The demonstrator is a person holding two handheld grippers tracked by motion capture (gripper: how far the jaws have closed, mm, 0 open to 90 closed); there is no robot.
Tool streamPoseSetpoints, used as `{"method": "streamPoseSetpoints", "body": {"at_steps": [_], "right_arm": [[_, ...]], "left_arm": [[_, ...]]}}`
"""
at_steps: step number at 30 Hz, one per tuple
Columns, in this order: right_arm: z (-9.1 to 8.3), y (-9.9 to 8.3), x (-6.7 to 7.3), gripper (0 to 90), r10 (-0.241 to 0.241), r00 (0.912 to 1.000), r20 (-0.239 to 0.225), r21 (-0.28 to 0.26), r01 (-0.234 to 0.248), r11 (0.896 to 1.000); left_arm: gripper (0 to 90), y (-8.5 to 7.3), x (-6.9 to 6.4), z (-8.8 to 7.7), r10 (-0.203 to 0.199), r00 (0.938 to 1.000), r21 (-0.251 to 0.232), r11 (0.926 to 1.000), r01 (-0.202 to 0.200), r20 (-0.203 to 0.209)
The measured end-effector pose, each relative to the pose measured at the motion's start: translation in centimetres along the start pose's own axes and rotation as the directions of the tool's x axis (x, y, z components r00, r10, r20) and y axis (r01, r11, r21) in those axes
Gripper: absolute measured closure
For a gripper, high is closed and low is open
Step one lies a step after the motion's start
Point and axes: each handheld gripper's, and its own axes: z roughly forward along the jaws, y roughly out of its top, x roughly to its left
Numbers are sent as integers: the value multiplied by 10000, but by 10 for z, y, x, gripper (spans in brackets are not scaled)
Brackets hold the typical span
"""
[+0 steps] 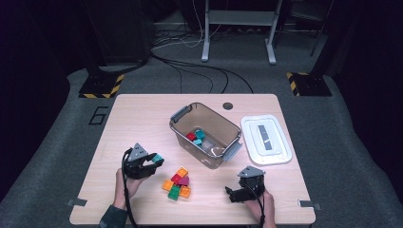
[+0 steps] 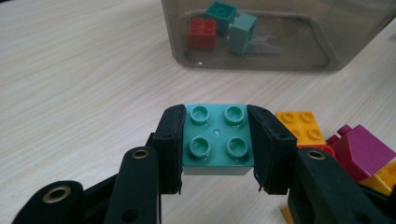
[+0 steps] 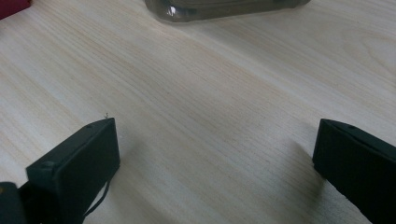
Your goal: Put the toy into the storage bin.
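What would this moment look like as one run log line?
left gripper: shut on teal brick, off table | right gripper: open, holding nothing | bin: red and teal bricks inside | lid: off

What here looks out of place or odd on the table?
Nothing stands out. The bin sits upright, its lid flat beside it, loose blocks in one cluster, and the left claw holds a teal block squarely.
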Motion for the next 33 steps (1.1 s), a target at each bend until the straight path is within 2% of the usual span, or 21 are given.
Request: {"method": "streamPoseSetpoints", "body": {"at_steps": [17,33], "right_arm": [[0,0,0,0,0,10000,1,-2,0,10000],[0,0,0,0,3,10000,1,1,-3,10000]], "left_arm": [[588,30,-2,-7,532,9986,-289,9982,-531,20],[588,56,4,-10,734,9972,-493,9961,-727,107]]}}
